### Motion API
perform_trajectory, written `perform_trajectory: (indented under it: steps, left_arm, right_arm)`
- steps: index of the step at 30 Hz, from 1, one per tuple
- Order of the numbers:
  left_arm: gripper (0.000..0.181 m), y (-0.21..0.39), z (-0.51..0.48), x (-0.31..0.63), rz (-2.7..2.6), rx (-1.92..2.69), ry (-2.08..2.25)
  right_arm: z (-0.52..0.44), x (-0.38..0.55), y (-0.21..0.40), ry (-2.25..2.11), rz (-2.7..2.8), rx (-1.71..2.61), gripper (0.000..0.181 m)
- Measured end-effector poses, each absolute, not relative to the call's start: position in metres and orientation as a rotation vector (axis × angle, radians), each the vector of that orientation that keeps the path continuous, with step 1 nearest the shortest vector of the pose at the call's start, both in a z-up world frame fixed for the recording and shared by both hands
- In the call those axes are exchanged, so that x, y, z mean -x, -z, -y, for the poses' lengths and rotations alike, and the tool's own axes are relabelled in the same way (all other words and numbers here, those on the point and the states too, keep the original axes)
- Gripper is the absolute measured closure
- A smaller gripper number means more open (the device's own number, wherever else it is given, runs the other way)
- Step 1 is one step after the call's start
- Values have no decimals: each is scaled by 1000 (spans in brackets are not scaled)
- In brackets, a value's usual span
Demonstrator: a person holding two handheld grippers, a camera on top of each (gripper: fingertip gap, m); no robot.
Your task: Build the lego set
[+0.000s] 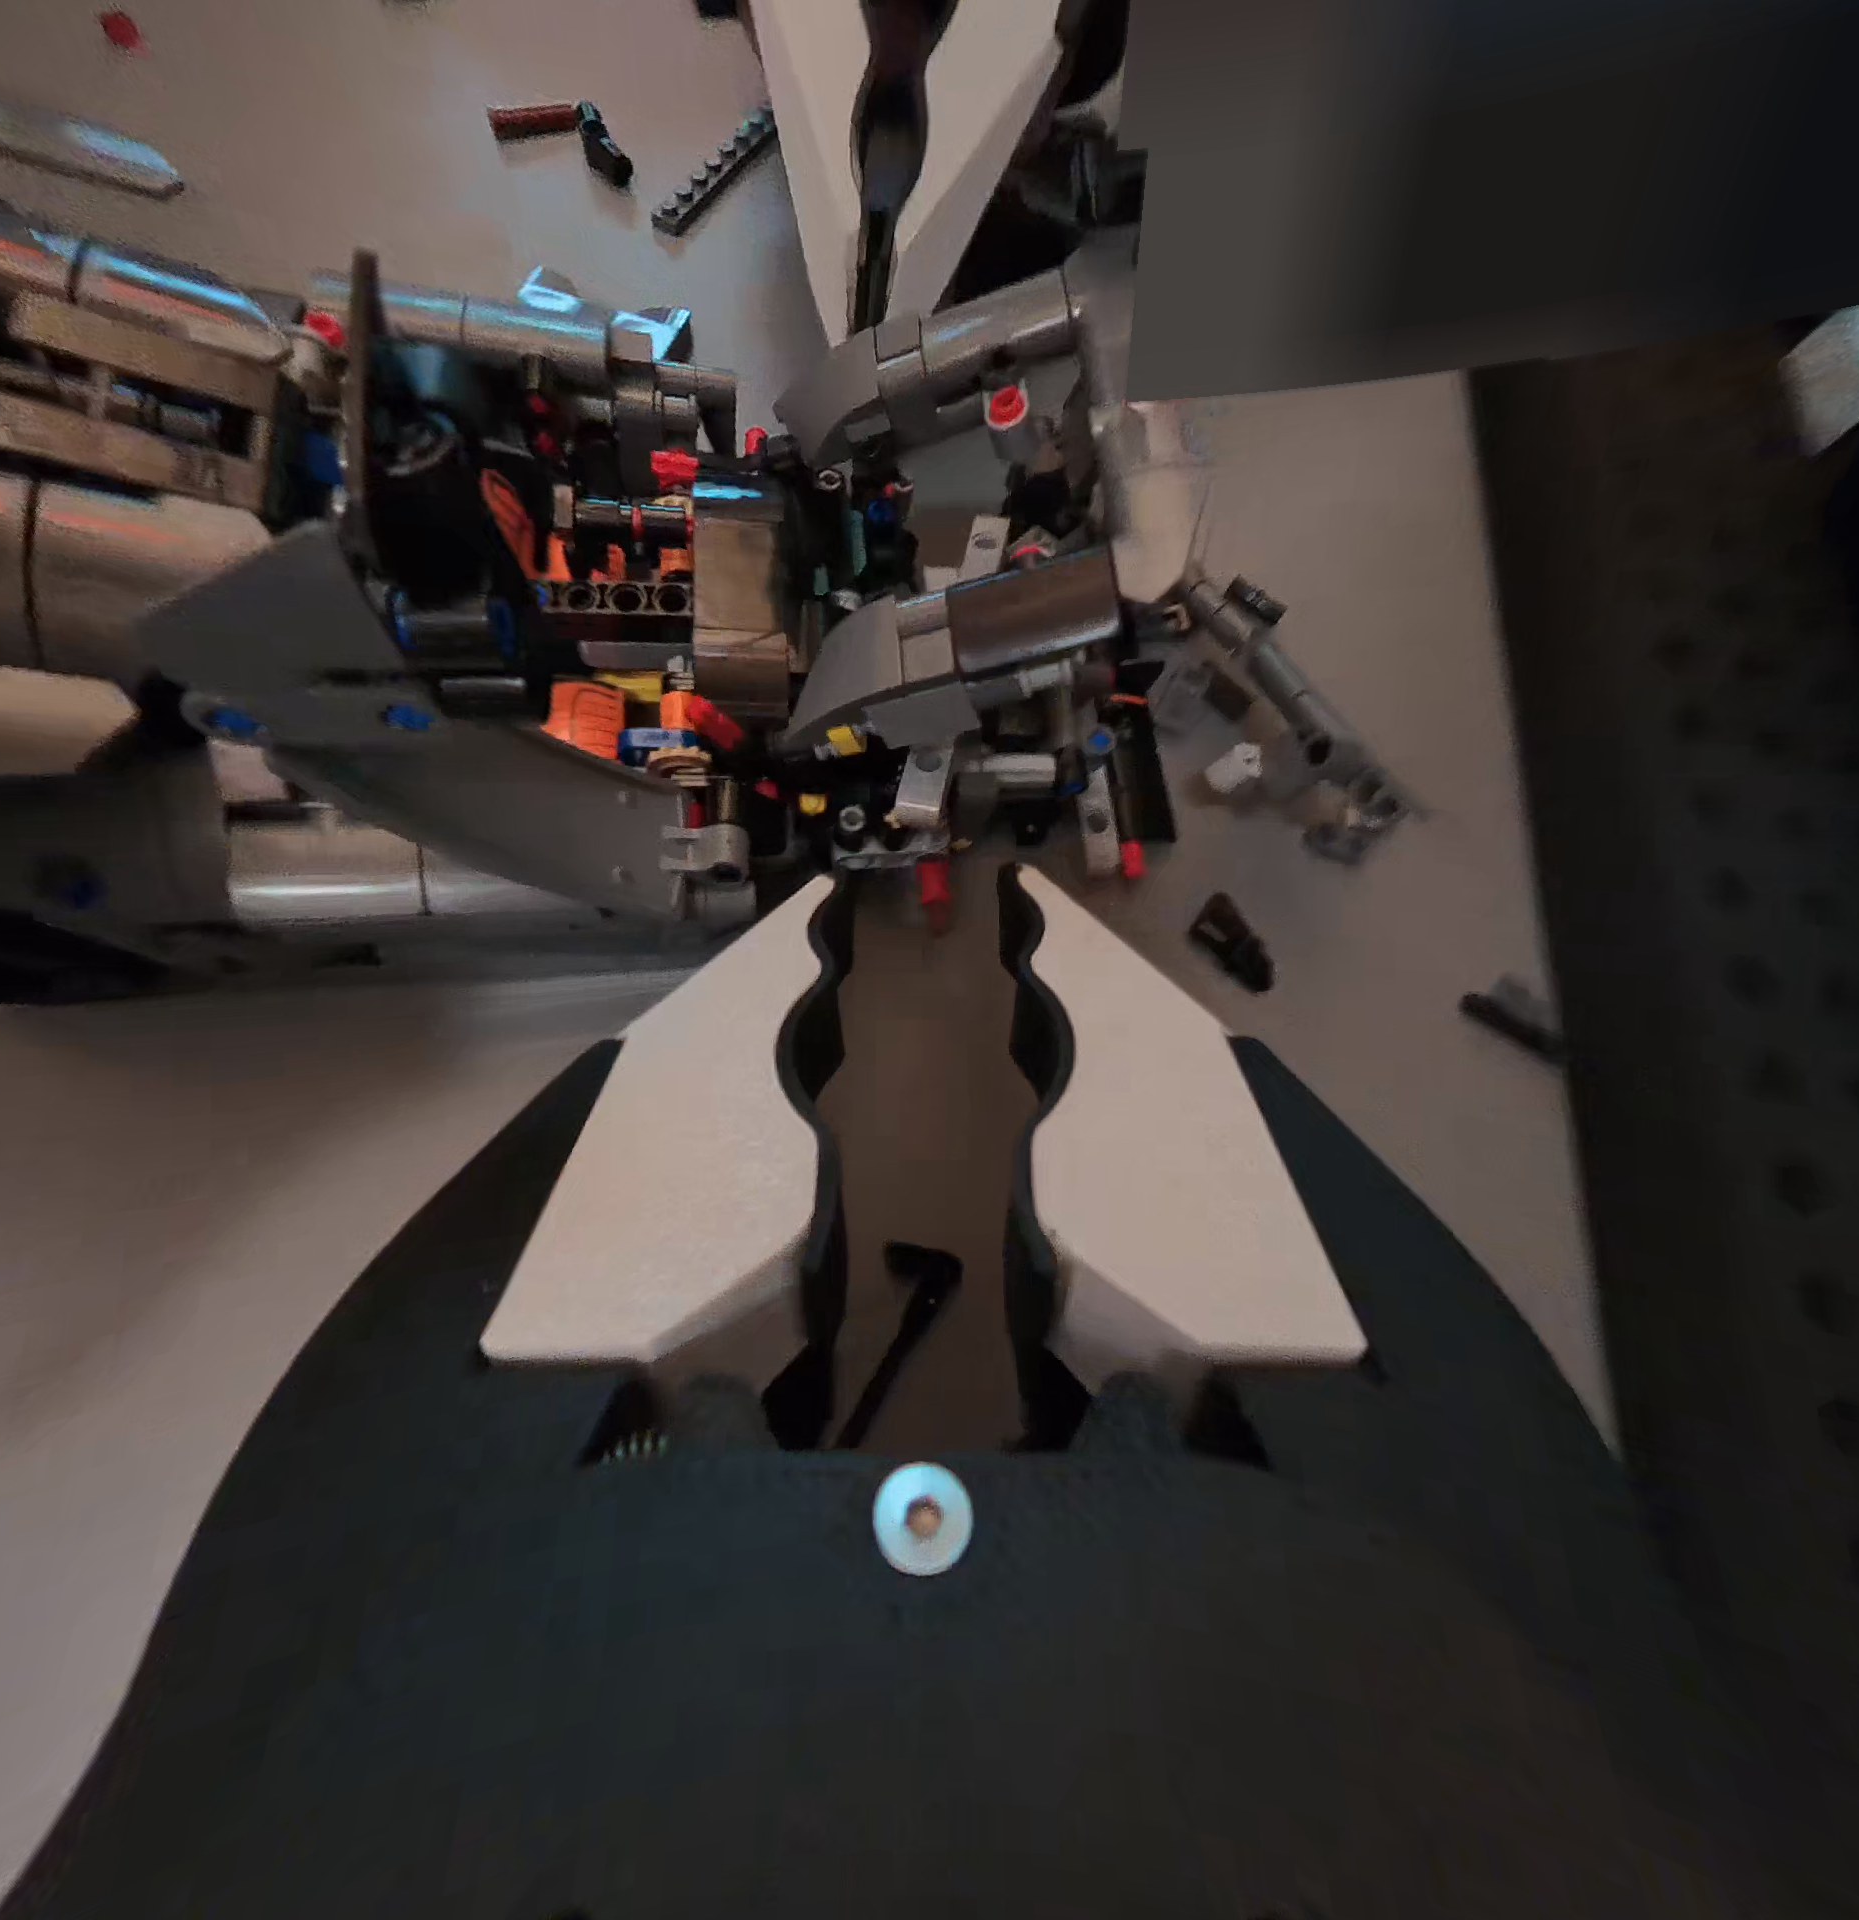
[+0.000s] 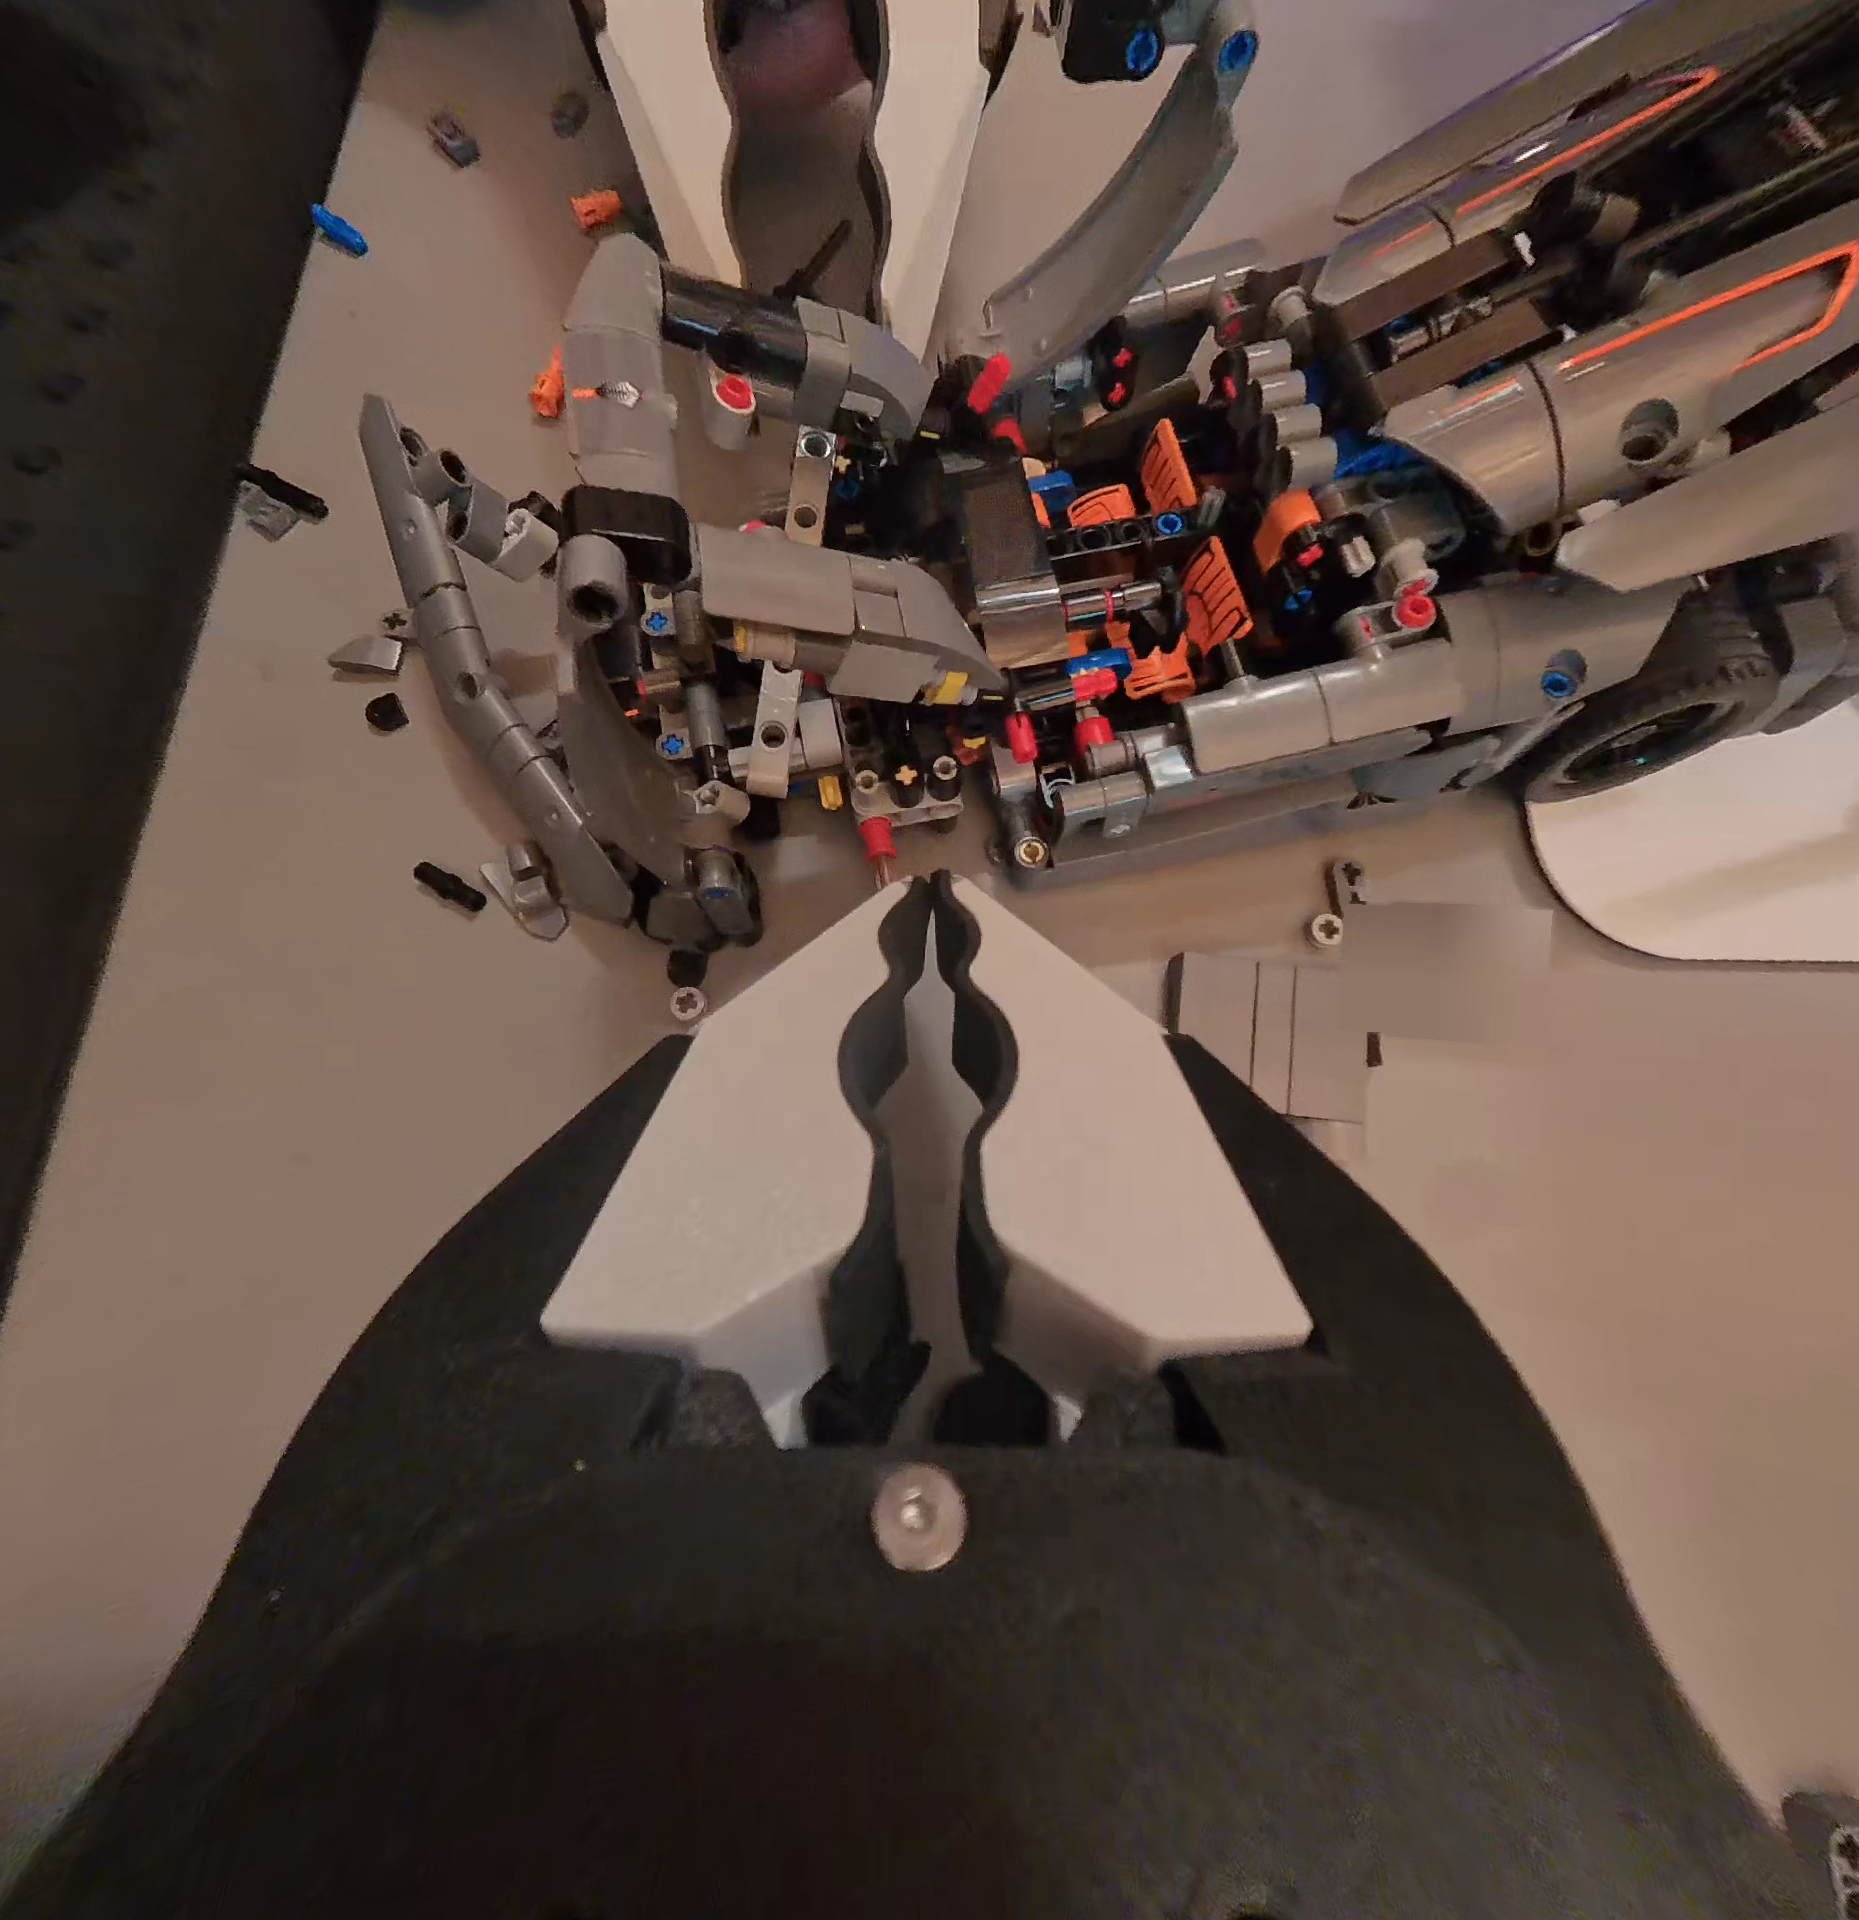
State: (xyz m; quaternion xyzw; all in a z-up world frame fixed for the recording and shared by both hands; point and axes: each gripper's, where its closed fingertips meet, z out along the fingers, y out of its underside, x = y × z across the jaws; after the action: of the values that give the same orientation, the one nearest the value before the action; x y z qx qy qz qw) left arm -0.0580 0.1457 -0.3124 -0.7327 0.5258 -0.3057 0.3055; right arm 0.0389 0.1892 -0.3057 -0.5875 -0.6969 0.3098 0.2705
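We have the car [image 2: 1164,582], a grey and orange lego build, lying on the surface [image 2: 281,1143] with its open end facing both claws. In the right wrist view it fills the frame from 10 to 3 o'clock; in the left wrist view it runs from 9 o'clock to the centre.

Our right claw [image 2: 925,883] is pressed together, tips meeting just below a red pin [image 2: 876,836] that sticks out of the car's near edge. Whether the tips hold anything we cannot tell; nothing shows between them. Our left claw [image 1: 925,883] is spread, with a red pin [image 1: 935,883] standing in the gap at its tips, apparently untouched on either side.

The risks we see from here:

- The curved grey panel [image 2: 468,665] at 9 o'clock in the right view looks loosely hung; a push on the car's end could knock it off.
- Closing the left claw off-centre could tilt the pin or pull it out rather than seat it.
- With both claws meeting at the same end, they could collide or push the car sideways.
- Loose pieces, such as the black pin [image 2: 449,885] and blue pin [image 2: 338,229], lie near; a sliding car could scatter them toward the dark edge at 9 o'clock.
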Motion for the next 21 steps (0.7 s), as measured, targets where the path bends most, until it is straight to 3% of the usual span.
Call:
perform_trajectory:
  steps: [6,21]
  left_arm:
    - [157,309,-155,59,-1578,1631,280]
    - [166,308,-158,49,-1679,1367,-158]
  right_arm:
    - [-188,-36,302,-793,1886,1540,181]
    - [-179,-30,305,-742,1949,1465,181]
